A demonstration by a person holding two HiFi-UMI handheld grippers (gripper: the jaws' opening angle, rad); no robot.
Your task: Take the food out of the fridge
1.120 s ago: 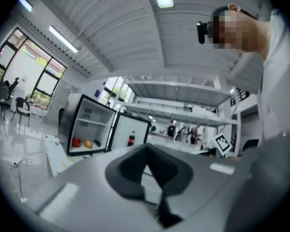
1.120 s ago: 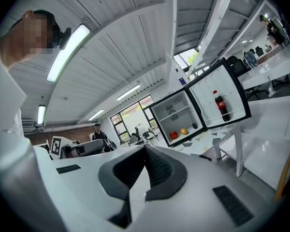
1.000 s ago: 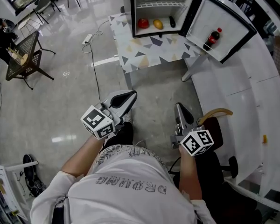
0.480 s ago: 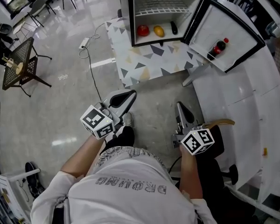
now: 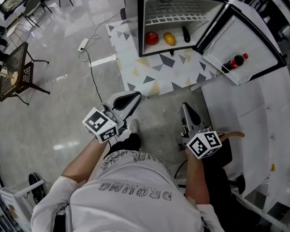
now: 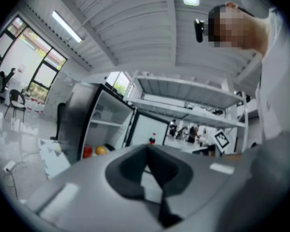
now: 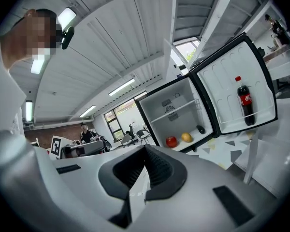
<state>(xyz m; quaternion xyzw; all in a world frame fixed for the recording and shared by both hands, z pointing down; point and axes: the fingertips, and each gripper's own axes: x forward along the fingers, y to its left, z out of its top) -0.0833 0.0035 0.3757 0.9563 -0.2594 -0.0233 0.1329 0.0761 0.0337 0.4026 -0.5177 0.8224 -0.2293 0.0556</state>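
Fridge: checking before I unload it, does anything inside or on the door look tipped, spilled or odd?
Nothing stands out. The door is swung wide; inside the fridge a red fruit, a yellow fruit and a dark item sit apart on its floor; the bottle stands upright in the door rack. No spill shows.

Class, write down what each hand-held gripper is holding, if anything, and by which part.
Nothing is held. The left hand-held gripper and the right hand-held gripper are both shut and empty; the red fruit lies in the fridge.
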